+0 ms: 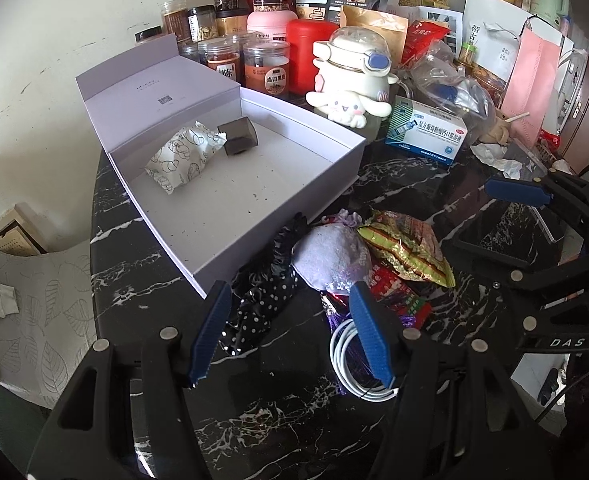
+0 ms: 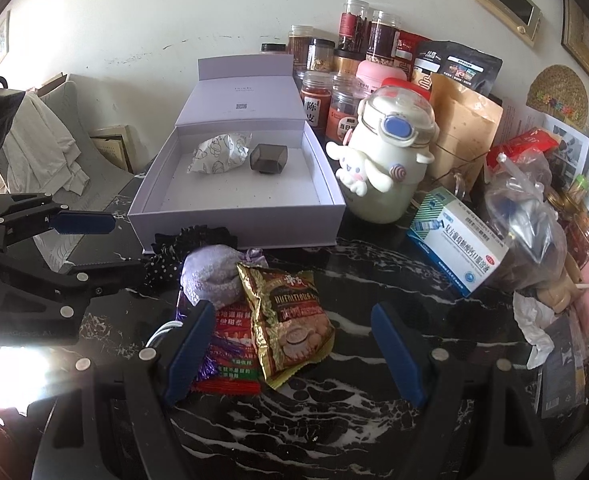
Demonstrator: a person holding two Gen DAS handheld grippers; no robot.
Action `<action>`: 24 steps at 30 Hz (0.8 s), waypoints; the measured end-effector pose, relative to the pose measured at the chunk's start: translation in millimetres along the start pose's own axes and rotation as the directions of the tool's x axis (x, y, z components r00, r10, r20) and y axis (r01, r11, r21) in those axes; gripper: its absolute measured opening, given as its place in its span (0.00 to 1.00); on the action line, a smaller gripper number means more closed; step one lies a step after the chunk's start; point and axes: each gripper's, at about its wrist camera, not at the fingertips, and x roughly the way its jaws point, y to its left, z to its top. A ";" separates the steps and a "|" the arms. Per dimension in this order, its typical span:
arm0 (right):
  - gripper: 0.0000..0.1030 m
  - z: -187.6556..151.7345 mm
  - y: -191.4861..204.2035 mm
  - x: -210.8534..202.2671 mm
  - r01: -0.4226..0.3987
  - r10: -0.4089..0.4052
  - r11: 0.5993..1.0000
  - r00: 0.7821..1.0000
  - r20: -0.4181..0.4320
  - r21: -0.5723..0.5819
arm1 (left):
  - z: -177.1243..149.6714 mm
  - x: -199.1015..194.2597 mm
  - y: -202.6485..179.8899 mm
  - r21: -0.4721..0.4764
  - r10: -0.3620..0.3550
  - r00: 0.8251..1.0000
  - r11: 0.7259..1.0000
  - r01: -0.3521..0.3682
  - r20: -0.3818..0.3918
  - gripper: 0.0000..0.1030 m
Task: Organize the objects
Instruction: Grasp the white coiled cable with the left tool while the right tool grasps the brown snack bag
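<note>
Two grippers hang over a small heap on the dark marble table (image 1: 142,280), both with fingers apart and empty: the left gripper (image 1: 290,332) above the polka-dot scrunchie (image 1: 254,304), the right gripper (image 2: 294,344) straddling the gold snack packet (image 2: 290,320). The heap lies just in front of the open white box (image 1: 254,200), which already holds a wrapped bundle (image 1: 182,156) and a dark case (image 1: 240,136). The pieces overlap, so closing on one could drag the lilac pouch (image 1: 334,256) or white cable (image 1: 346,364) along; slick foil may slip, and the two grippers sit near enough to collide.
</note>
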 end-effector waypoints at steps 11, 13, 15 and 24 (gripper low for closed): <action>0.78 -21.9 -5.6 12.6 -0.041 0.041 0.999 0.999 -0.036 -0.003 | -19.2 15.8 -16.0 0.025 -0.048 0.998 0.998 0.049 -0.039 0.58; 0.78 -24.9 -6.9 17.1 -0.053 0.053 0.999 0.997 -0.049 -0.002 | -21.2 20.4 -18.1 0.034 -0.046 0.997 0.998 0.048 -0.056 0.58; 0.78 -28.4 -8.5 21.5 -0.056 0.055 0.998 0.997 -0.059 -0.001 | -23.5 23.2 -19.2 0.037 -0.049 0.997 0.998 0.051 -0.063 0.58; 0.78 -36.3 -16.6 36.9 -0.092 0.093 0.996 0.993 -0.078 0.012 | -35.6 28.9 -31.2 0.083 -0.088 0.993 0.992 0.094 -0.074 0.68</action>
